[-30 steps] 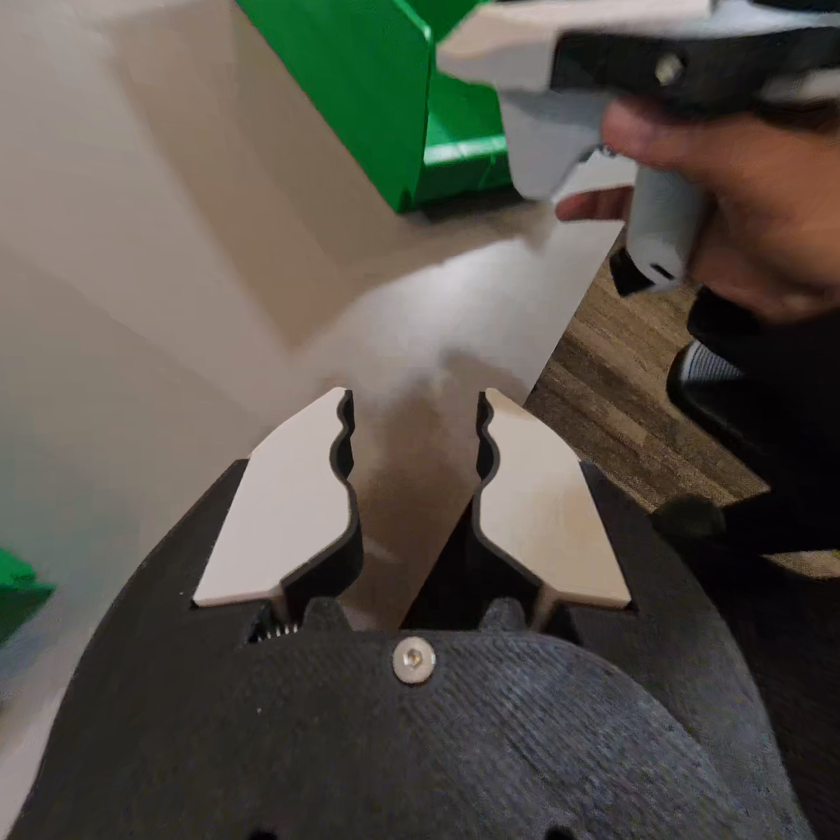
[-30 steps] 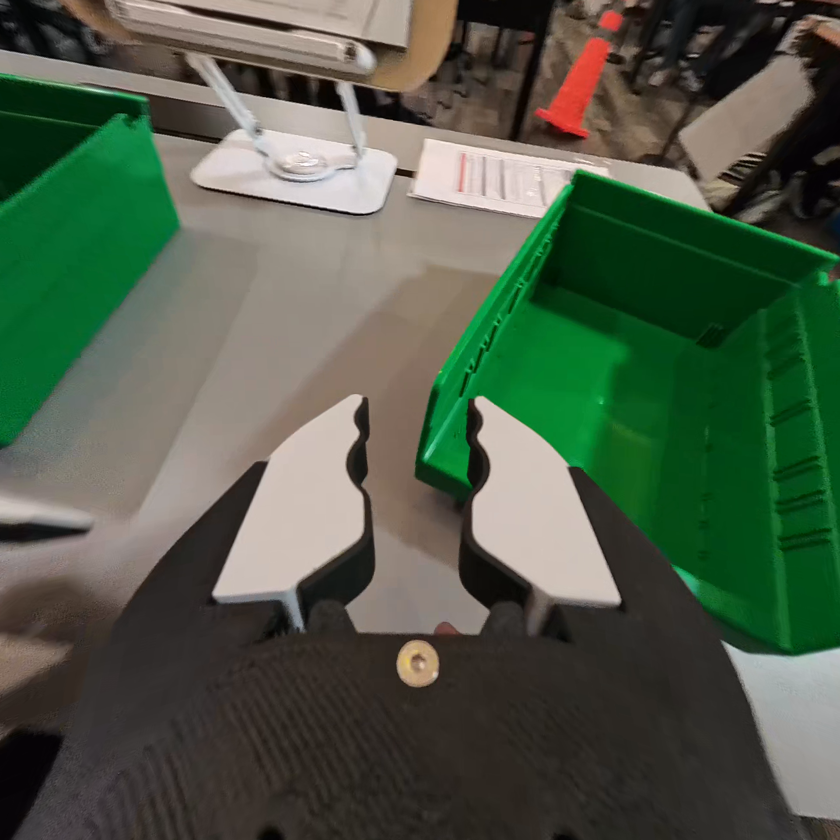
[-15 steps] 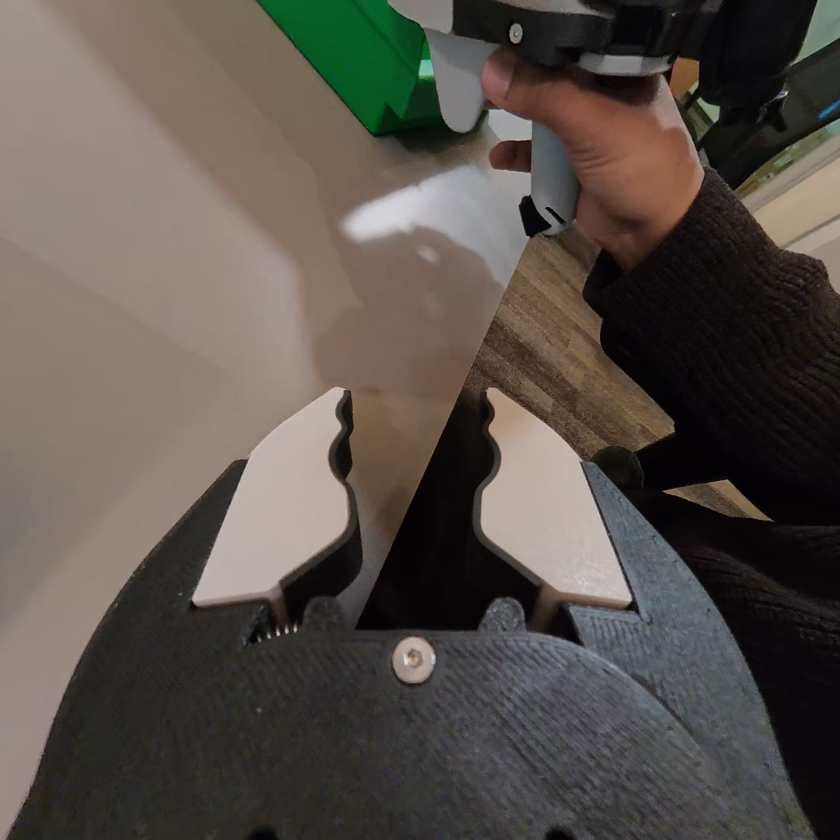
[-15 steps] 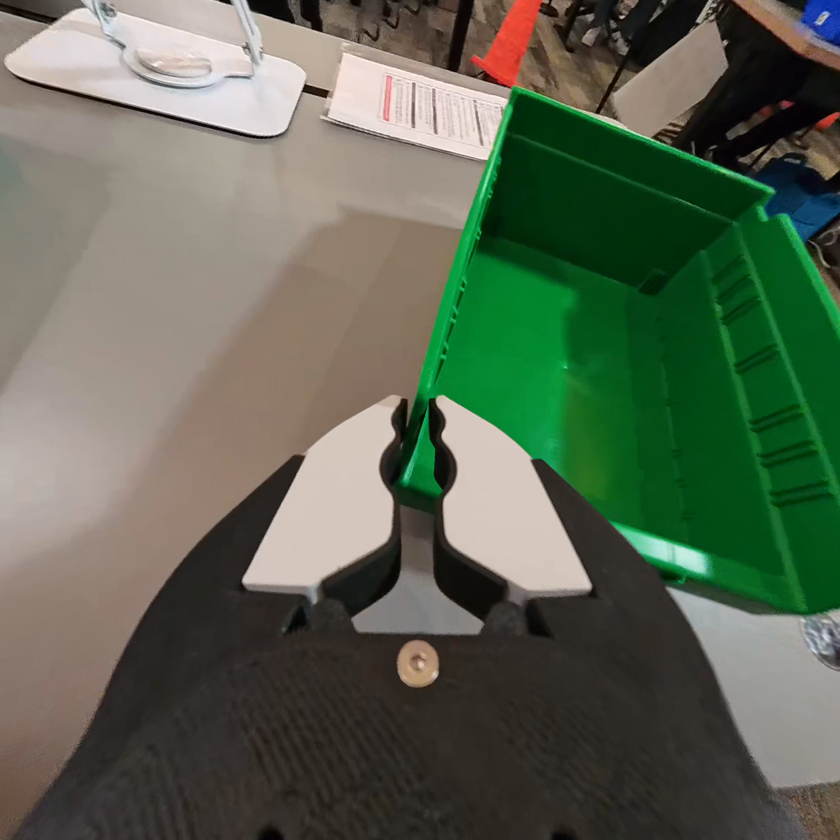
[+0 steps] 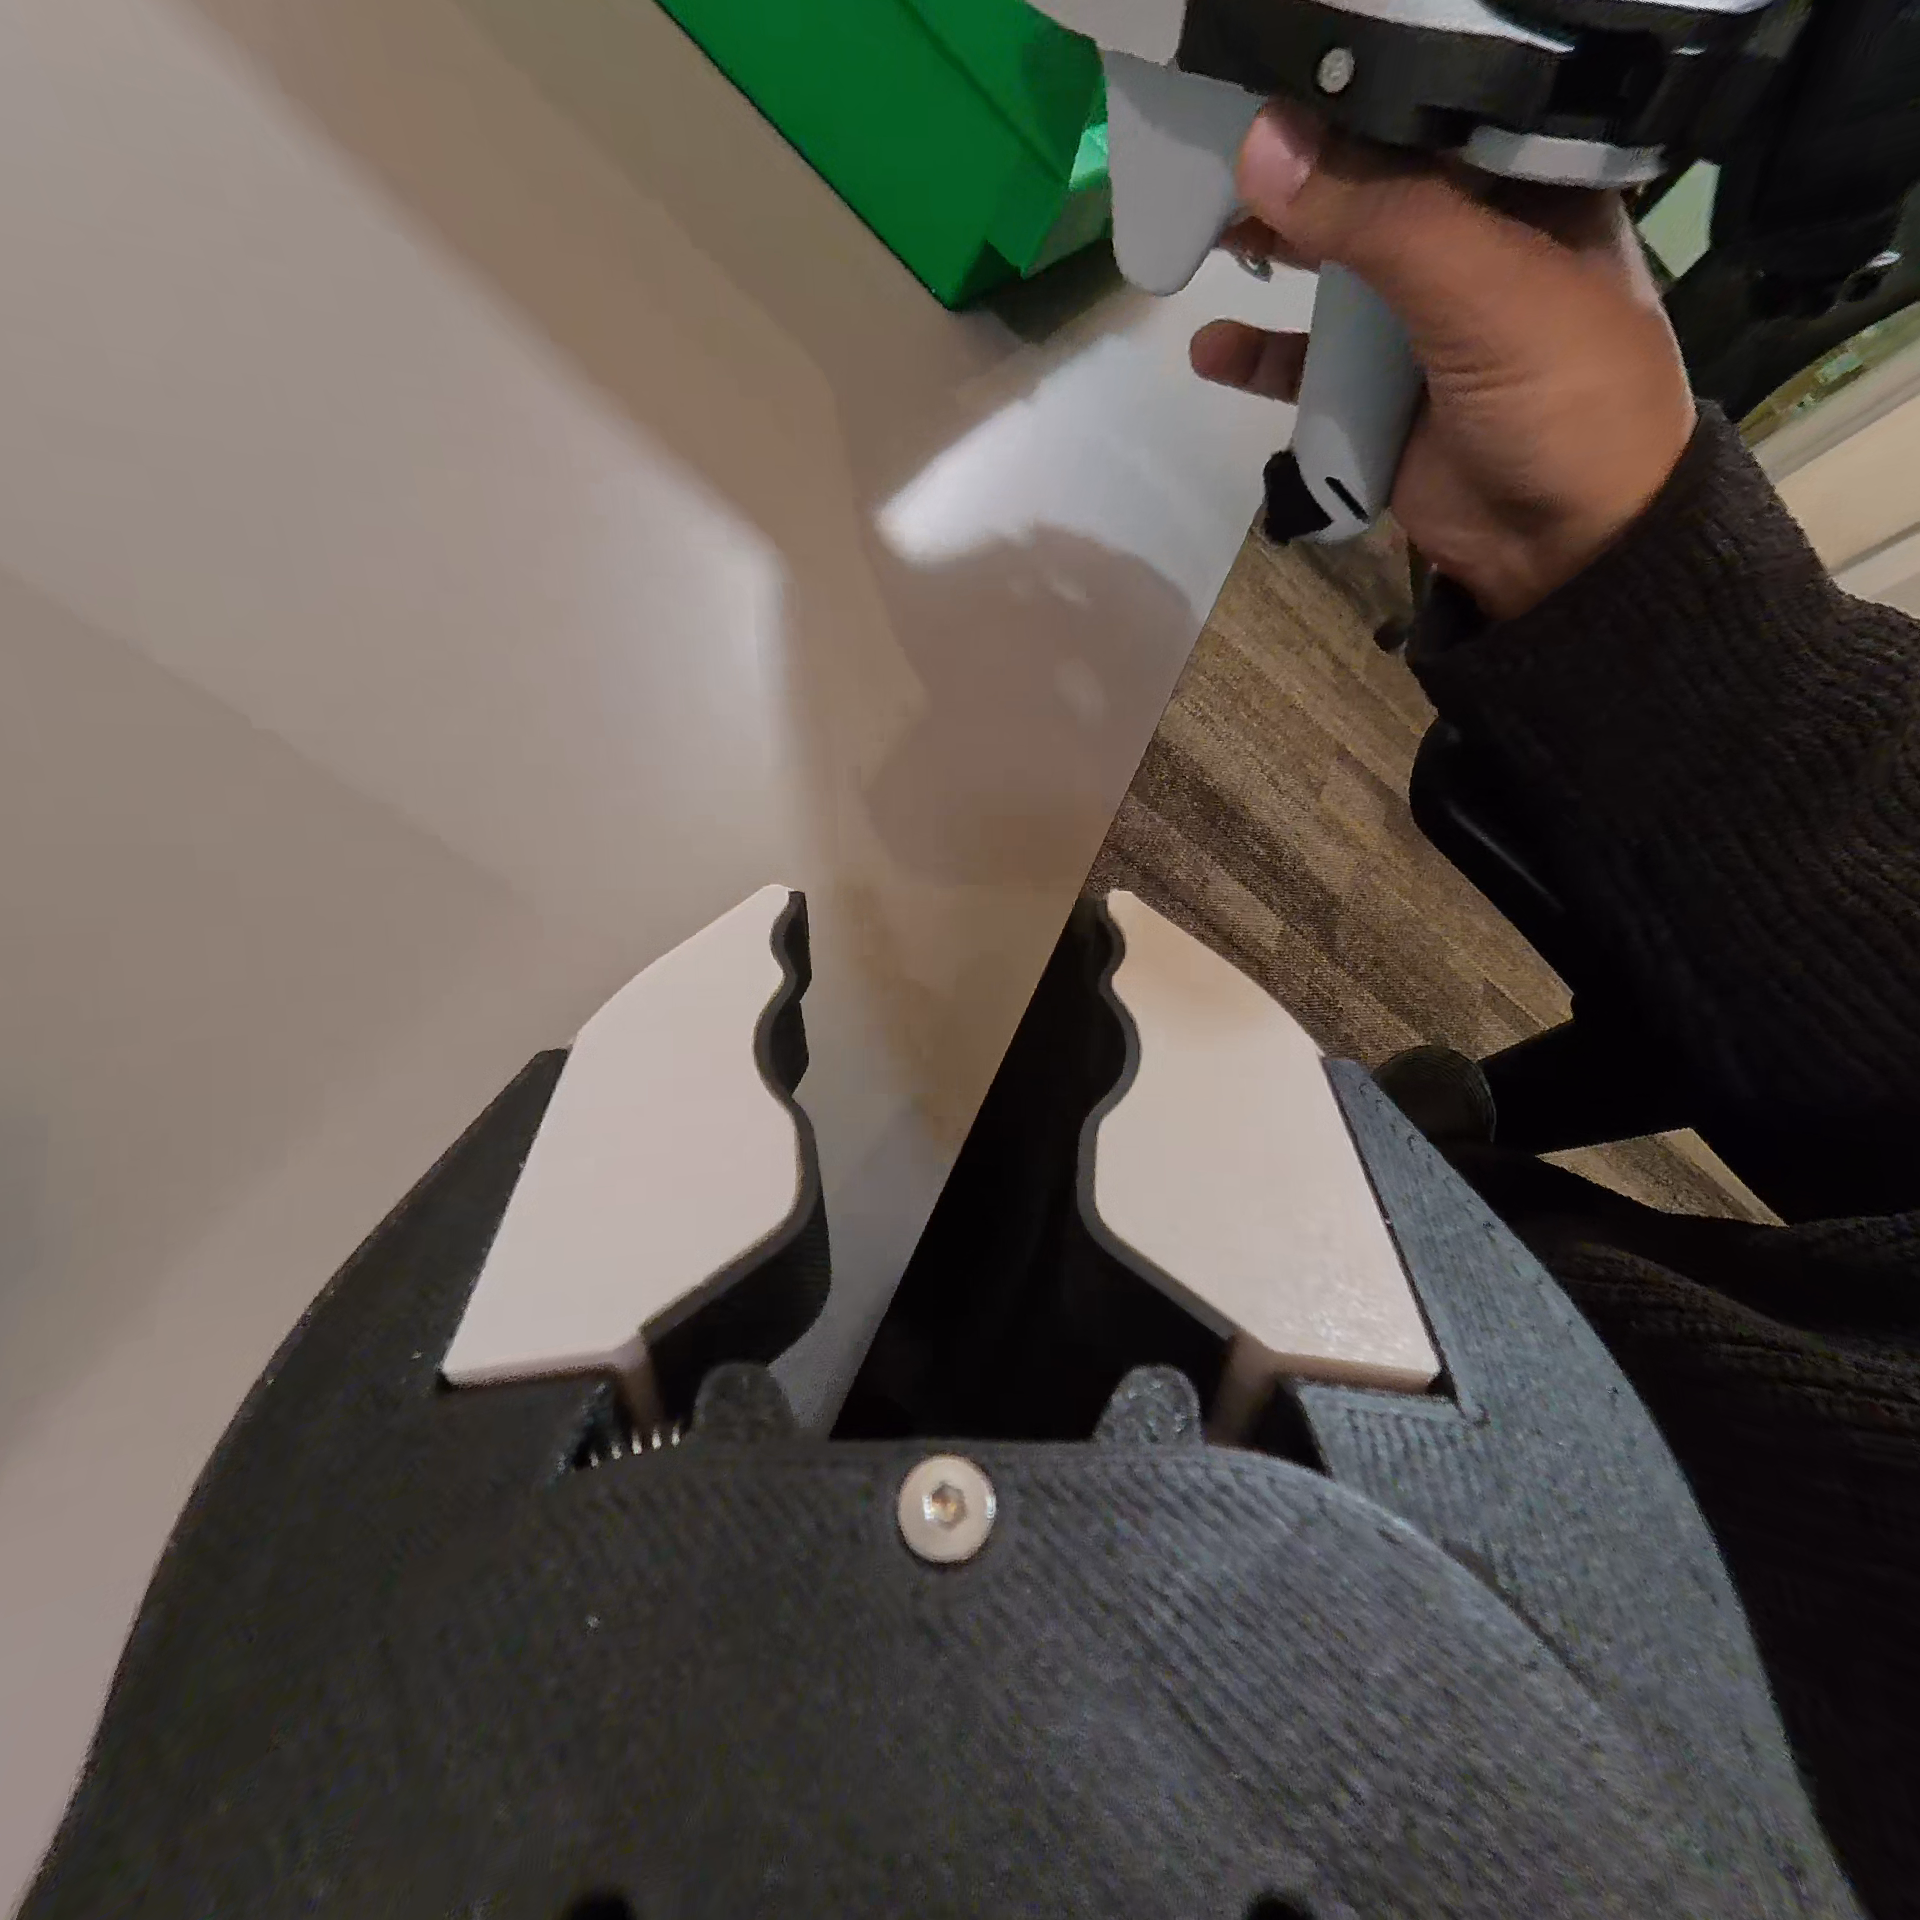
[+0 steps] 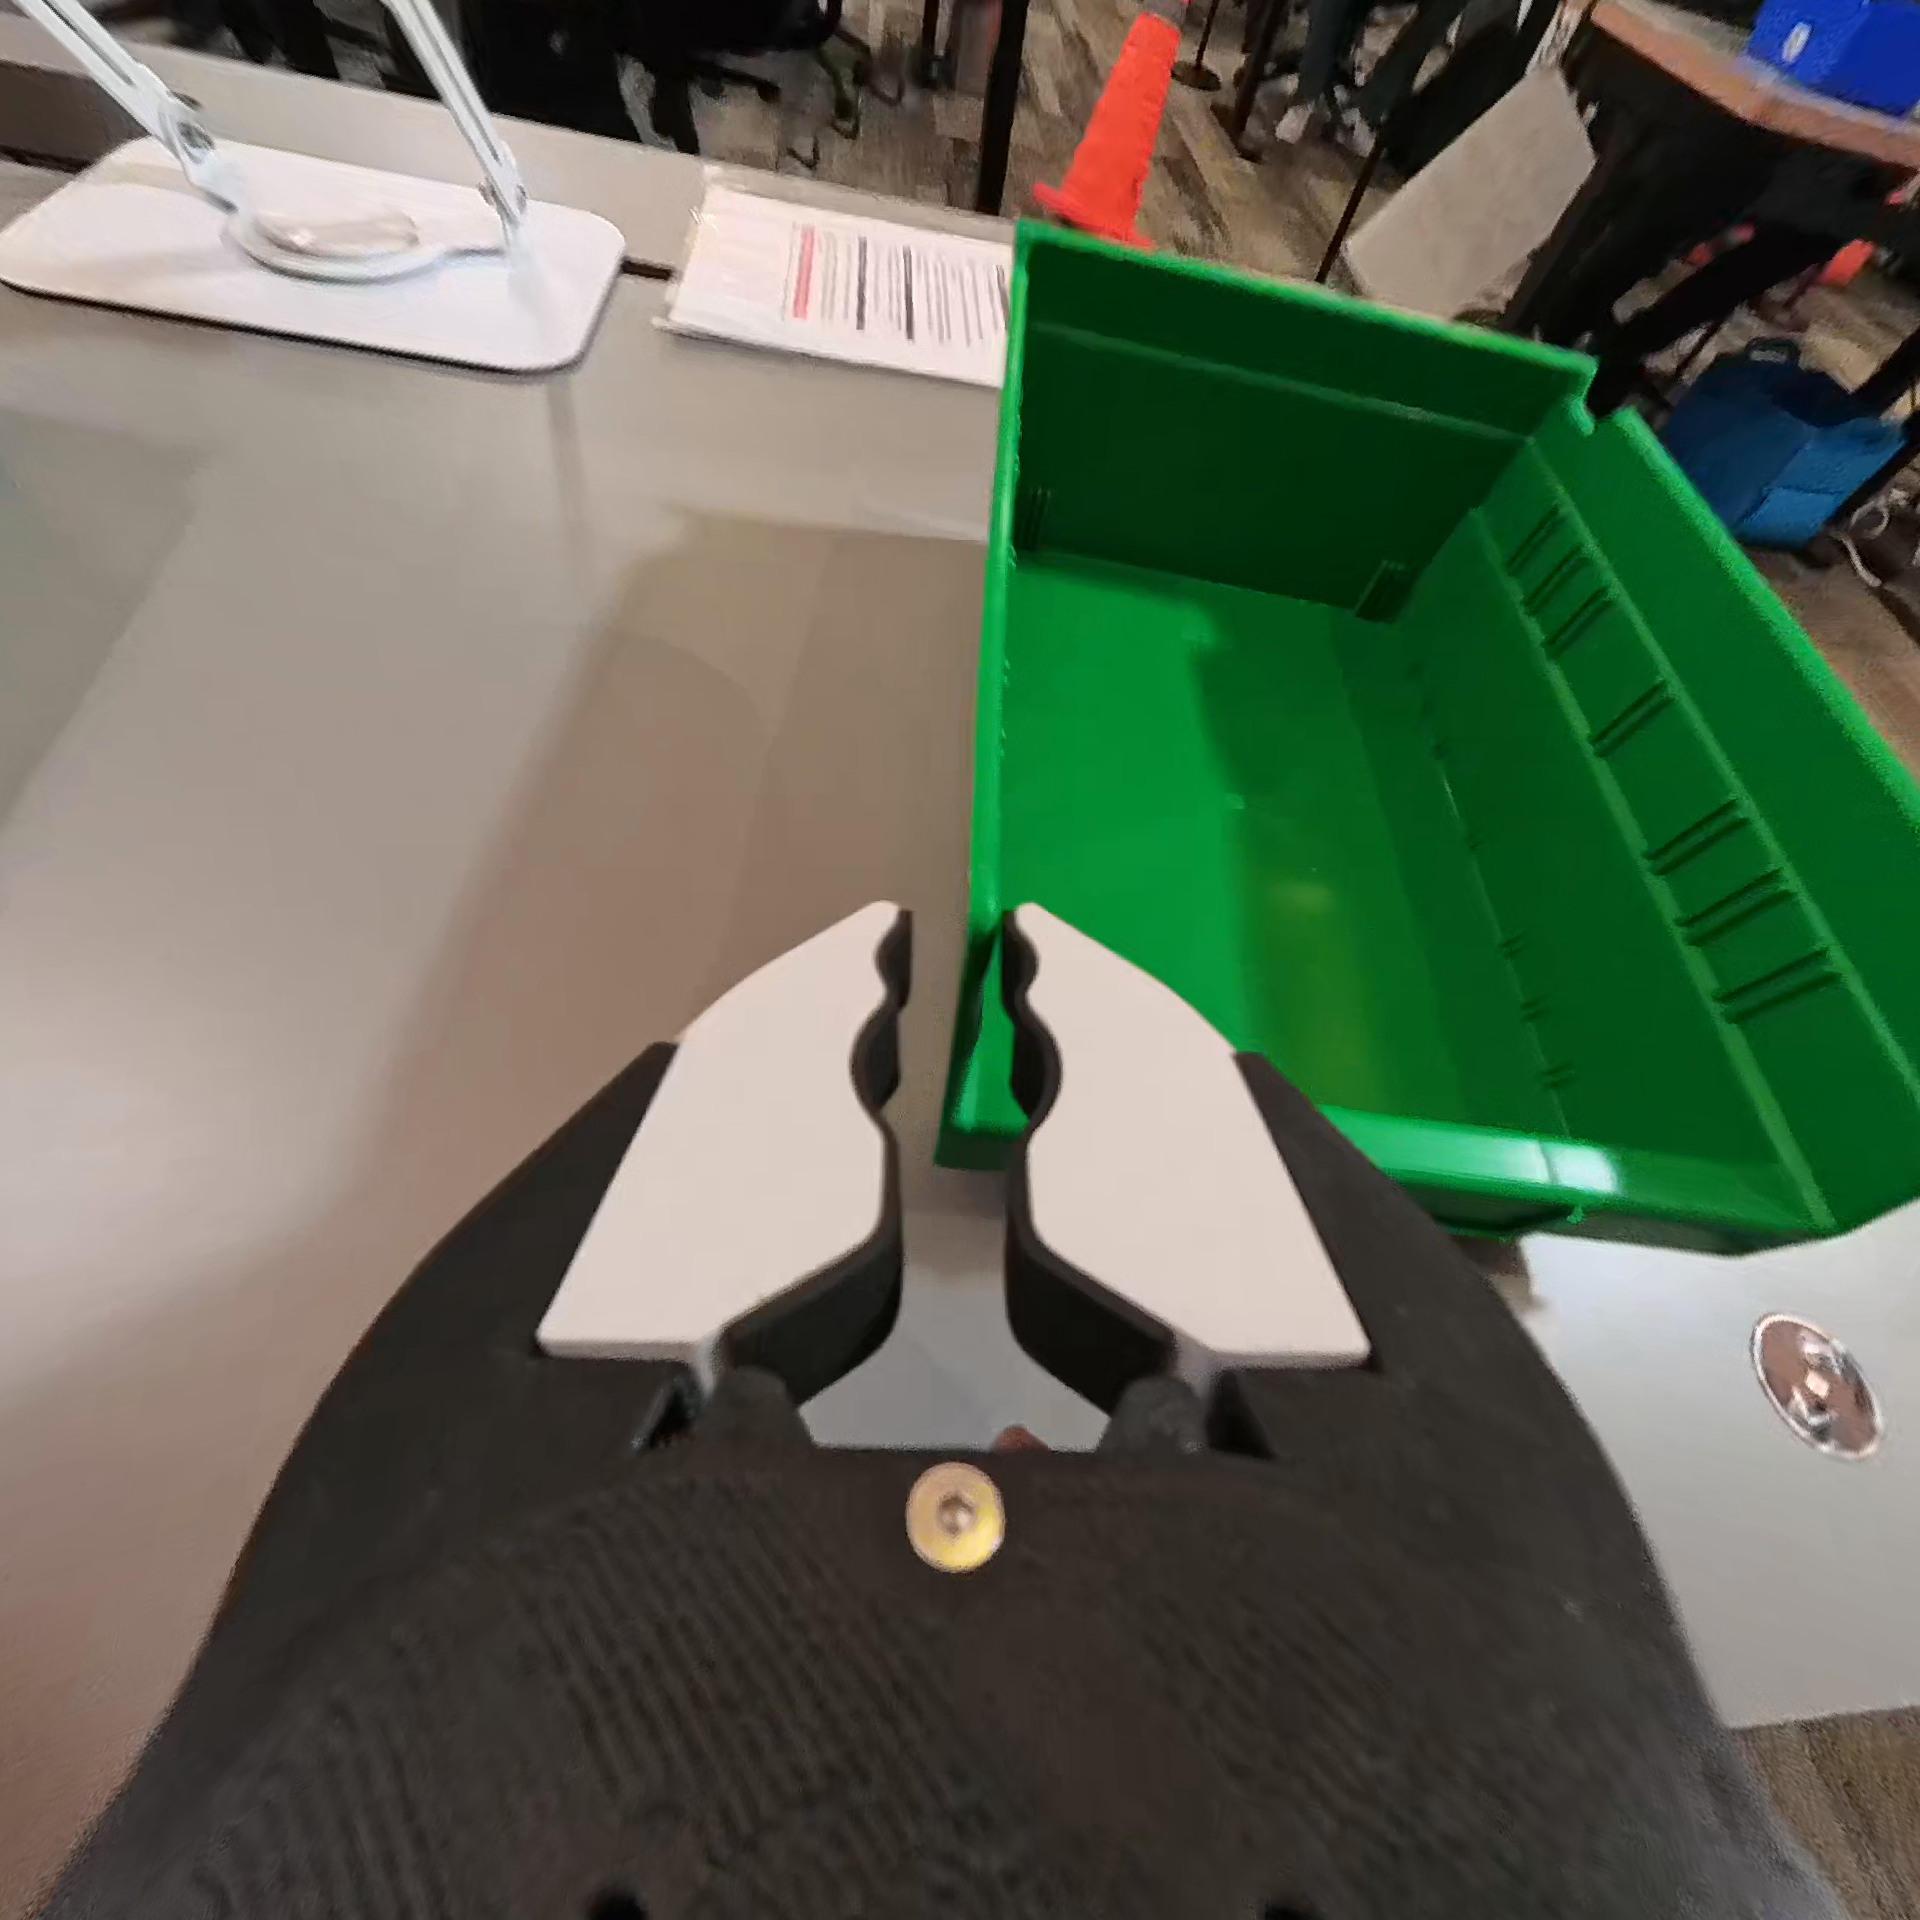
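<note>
My right gripper [image 6: 956, 914] straddles the near left wall of an empty green bin [image 6: 1247, 468] at its front corner. Its jaws are only a little apart. The right finger [image 6: 1132, 1122] touches the wall's inner side, and a thin strip of table shows between the left finger [image 6: 769, 1122] and the wall. My left gripper [image 5: 945, 904] is open and empty, hovering over the grey table's [image 5: 364, 520] front edge. In the left wrist view a hand [image 5: 1507, 343] holds the right gripper's handle [image 5: 1351, 395] beside the green bin [image 5: 935, 135].
A white lamp base [image 6: 312, 260] and a printed sheet [image 6: 842, 281] lie at the back of the table [image 6: 468, 675]. A round metal disc [image 6: 1813, 1392] sits on the table near the bin. An orange cone [image 6: 1117, 114] and a blue box [image 6: 1797, 457] stand on the floor beyond.
The right gripper closed tightly on the bin's wall corner, then loosened slightly and turned relative to the bin. The left gripper drifted over the table's front edge, staying open.
</note>
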Motion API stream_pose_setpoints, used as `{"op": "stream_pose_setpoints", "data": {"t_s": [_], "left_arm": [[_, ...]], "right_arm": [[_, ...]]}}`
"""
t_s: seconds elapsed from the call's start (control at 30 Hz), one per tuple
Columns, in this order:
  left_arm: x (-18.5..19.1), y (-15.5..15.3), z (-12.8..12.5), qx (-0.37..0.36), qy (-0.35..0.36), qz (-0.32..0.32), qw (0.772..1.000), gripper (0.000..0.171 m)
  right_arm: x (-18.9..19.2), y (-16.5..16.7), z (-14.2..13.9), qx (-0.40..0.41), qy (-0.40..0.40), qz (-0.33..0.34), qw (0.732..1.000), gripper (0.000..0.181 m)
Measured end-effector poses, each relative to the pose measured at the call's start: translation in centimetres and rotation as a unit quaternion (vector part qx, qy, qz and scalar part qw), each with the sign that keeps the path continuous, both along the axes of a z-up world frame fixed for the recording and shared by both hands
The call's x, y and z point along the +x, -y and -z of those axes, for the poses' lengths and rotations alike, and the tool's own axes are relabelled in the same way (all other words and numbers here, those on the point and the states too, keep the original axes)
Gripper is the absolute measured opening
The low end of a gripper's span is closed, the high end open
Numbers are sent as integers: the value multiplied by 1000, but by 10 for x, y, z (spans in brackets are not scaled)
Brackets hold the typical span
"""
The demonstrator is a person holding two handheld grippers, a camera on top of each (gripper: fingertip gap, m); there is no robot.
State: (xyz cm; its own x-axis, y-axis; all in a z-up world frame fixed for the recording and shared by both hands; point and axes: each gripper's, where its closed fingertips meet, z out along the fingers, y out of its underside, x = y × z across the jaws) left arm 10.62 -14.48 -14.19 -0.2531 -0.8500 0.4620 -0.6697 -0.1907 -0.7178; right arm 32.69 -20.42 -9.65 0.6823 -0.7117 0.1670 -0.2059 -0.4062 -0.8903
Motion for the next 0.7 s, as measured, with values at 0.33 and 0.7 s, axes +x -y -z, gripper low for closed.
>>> {"op": "stream_pose_setpoints", "data": {"t_s": [0.33, 0.7], "left_arm": [[4, -19, -20, -11, 38, -37, 998, 52], [-40, -77, -65, -26, 145, -137, 979, 51]], "right_arm": [[-69, -61, -84, 1, 181, -97, 979, 29], [-177, -206, -56, 109, -154, -321, 928, 60]]}}
